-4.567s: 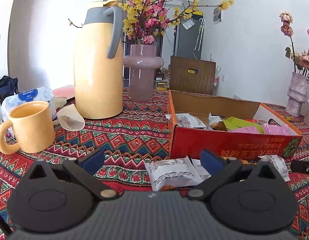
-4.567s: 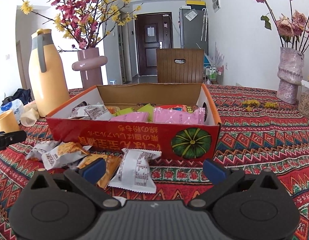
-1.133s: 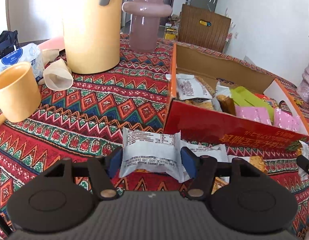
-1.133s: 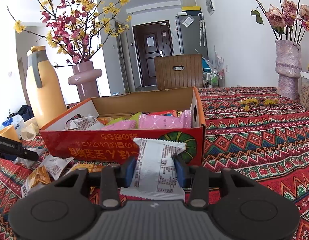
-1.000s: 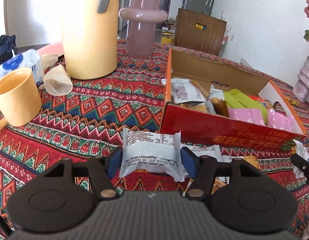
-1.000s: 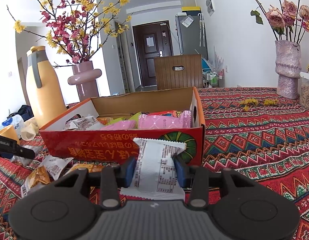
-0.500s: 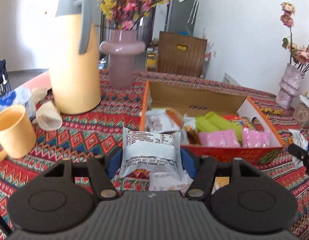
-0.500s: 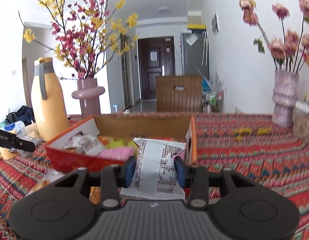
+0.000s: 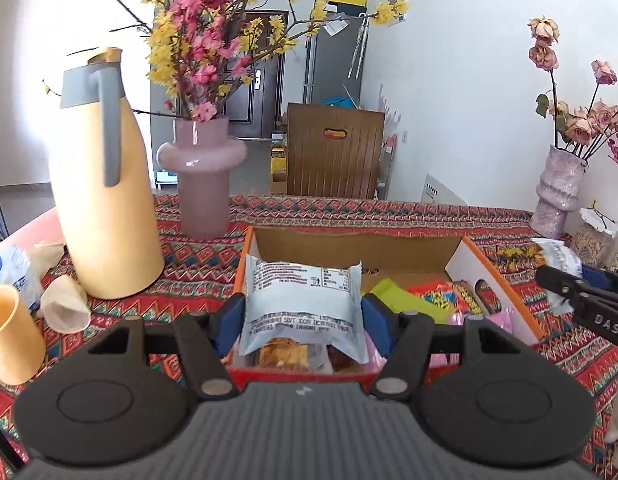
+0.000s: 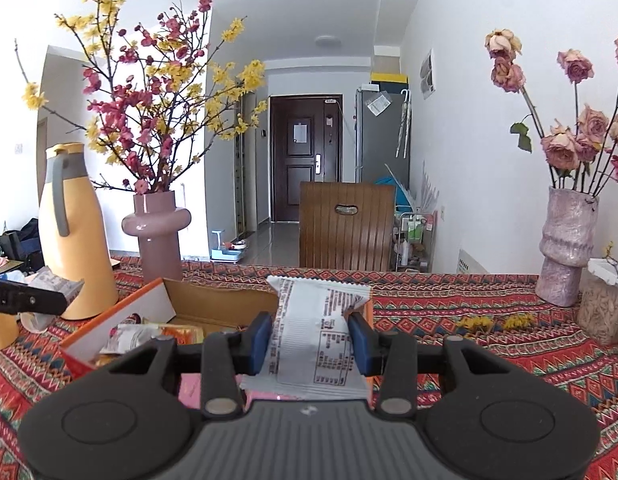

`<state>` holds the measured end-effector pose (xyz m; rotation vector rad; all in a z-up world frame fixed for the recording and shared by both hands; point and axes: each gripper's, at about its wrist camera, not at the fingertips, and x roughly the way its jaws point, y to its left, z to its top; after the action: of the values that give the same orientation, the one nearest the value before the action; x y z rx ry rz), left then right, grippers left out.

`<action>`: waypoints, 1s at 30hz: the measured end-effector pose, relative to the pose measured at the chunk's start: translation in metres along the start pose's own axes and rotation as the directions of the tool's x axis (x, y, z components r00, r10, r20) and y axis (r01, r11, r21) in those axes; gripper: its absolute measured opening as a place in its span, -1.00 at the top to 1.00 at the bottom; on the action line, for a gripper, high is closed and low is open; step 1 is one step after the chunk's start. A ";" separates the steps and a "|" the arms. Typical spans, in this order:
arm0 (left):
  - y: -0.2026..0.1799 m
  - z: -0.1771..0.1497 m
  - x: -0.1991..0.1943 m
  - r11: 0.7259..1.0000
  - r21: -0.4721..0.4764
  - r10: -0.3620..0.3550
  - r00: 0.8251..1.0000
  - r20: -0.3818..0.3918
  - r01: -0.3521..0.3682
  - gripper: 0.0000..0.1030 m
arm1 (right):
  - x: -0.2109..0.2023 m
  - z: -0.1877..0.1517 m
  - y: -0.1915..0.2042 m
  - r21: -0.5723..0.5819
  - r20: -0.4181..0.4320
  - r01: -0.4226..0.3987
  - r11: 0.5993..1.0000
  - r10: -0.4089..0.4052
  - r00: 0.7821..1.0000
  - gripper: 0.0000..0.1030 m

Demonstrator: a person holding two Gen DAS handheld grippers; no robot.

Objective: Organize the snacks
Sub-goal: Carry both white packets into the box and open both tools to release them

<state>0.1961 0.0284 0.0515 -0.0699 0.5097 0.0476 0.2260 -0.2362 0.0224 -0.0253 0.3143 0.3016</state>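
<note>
Patterned red woven tablecloth (image 9: 197, 276): slack fabric underfoot of every tall item; snagging by a low gripper body risks dragging the lot.

Tall cream-yellow plastic thermos jug with grey handle (image 9: 103, 184): stands just left of the box; likely to be struck on a wide leftward swing. Same hazard for the mauve glass vase of pink and yellow blossom branches (image 9: 203, 176) behind the box.

Open red-and-orange cardboard snack box (image 9: 497, 280): already holds green, pink and white packets; low near wall. Risk of catching a carried packet on the rim, or of a release short of the cavity, dropping it outside.

Left gripper (image 9: 303, 314): pinching a wide white foil snack packet with printed label (image 9: 303, 300) by its two sides, held clear above the near-left part of the box. Puffy, slippery film; possible slip or rotation between the blue pads.

Right gripper (image 10: 309, 338): clamped on a narrower white printed wrapper (image 10: 319, 332), lengthwise, above the box's right end. Both tools converge on one box: collision probable if lowered together. Sequential release advised.
</note>
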 end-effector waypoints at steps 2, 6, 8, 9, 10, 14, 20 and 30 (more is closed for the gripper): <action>-0.004 0.004 0.007 1.000 0.001 0.000 1.000 0.008 0.000 -0.25 | 0.011 0.004 0.002 0.005 -0.005 -0.001 1.000 0.001 1.000 0.21; -0.008 0.008 0.022 1.000 -0.001 0.001 1.000 0.017 -0.001 -0.25 | 0.031 0.008 0.007 0.018 -0.016 -0.008 1.000 0.008 1.000 0.21; -0.009 0.008 0.030 1.000 -0.002 0.004 1.000 0.027 -0.004 -0.25 | 0.042 0.008 0.010 0.022 -0.024 -0.009 1.000 0.010 1.000 0.21; -0.009 0.008 0.035 1.000 -0.004 0.007 1.000 0.029 -0.007 -0.25 | 0.046 0.007 0.012 0.024 -0.025 -0.007 1.000 0.007 1.000 0.21; -0.008 0.008 0.040 1.000 -0.007 0.010 1.000 0.027 -0.010 -0.25 | 0.050 0.006 0.013 0.029 -0.026 -0.004 1.000 0.005 1.000 0.21; -0.004 0.007 0.056 1.000 -0.021 0.023 0.999 0.030 -0.022 -0.25 | 0.063 0.000 0.014 0.057 -0.021 0.000 0.998 0.001 1.000 0.21; 0.003 0.001 0.070 0.999 -0.037 0.028 0.999 0.037 -0.027 -0.25 | 0.079 -0.015 0.014 0.055 -0.065 0.002 0.998 0.002 0.998 0.21; 0.003 -0.009 0.071 1.000 -0.029 0.011 0.999 0.034 -0.010 -0.44 | 0.081 -0.023 0.018 0.050 -0.096 -0.001 0.999 0.006 0.995 0.07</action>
<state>0.2538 0.0330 0.0088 -0.0942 0.4753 0.0663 0.2876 -0.1967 -0.0239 0.0101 0.4173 0.2964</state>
